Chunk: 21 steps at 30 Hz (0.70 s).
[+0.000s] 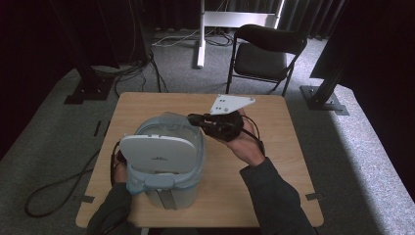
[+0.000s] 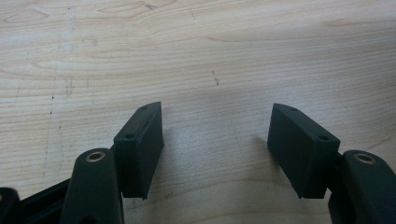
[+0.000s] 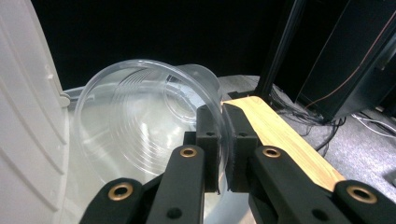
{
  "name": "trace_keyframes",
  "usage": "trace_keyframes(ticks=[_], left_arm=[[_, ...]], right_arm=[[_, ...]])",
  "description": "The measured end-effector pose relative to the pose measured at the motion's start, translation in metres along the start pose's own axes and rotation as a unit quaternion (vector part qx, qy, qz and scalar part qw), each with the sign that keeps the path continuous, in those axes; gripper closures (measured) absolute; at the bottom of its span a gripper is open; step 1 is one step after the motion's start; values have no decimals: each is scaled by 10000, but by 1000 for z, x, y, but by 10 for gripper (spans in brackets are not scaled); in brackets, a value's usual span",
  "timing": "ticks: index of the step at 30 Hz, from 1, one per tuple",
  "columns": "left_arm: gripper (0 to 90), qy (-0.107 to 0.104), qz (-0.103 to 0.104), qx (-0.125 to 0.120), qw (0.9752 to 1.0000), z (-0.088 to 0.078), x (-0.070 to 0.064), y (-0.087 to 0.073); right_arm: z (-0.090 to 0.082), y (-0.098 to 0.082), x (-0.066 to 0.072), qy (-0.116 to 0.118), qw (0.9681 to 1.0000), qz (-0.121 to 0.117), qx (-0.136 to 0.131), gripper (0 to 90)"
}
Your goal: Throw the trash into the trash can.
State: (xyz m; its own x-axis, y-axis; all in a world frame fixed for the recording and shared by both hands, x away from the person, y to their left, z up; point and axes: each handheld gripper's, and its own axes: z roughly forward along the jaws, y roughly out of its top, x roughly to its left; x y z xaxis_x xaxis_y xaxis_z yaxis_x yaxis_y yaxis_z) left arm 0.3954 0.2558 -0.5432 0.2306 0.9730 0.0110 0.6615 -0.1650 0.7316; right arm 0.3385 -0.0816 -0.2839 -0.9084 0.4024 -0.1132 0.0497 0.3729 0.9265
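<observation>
Centrally in the high view, the wooden desk [image 1: 274, 161] carries a pale grey-blue bin [image 1: 169, 183] in the lower middle of the frame, its white lid [image 1: 156, 152] swung up and tilted toward the camera. What lies at the bottom of the bin cannot be told. Over the bin's open mouth sits a clear plastic cup [image 1: 171, 125], just above the lid in the frame. In the right gripper view the cup [image 3: 140, 121] lies on its side: long axis roughly level, mouth facing the camera, base pointing away into the upper middle of the frame. The cup is empty. The right tongs [image 3: 223, 149] are clamped on the cup's rim at the lower centre, one pad inside the wall and one outside. In the high view the right tongs [image 1: 195, 120] reach leftward from the hand at centre right. The left tongs [image 2: 215, 147] stand wide apart over bare desk [image 2: 196, 56], nothing between them.
</observation>
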Motion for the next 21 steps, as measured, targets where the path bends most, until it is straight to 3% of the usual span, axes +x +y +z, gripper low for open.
trace_keyframes(ticks=[12,13,15,21], left_arm=[[360,0,2,0,10000,0,0,0],[360,-2,0,0,10000,0,0,0],[360,-2,2,0,10000,0,0,0],[359,-2,3,1,10000,0,0,0]], right_arm=[[5,4,4,84,9999,-60,7,851],[7,4,6,142,9998,-104,46,687],[8,4,6,229,9997,-60,82,636],[2,1,2,167,9998,59,7,615]])
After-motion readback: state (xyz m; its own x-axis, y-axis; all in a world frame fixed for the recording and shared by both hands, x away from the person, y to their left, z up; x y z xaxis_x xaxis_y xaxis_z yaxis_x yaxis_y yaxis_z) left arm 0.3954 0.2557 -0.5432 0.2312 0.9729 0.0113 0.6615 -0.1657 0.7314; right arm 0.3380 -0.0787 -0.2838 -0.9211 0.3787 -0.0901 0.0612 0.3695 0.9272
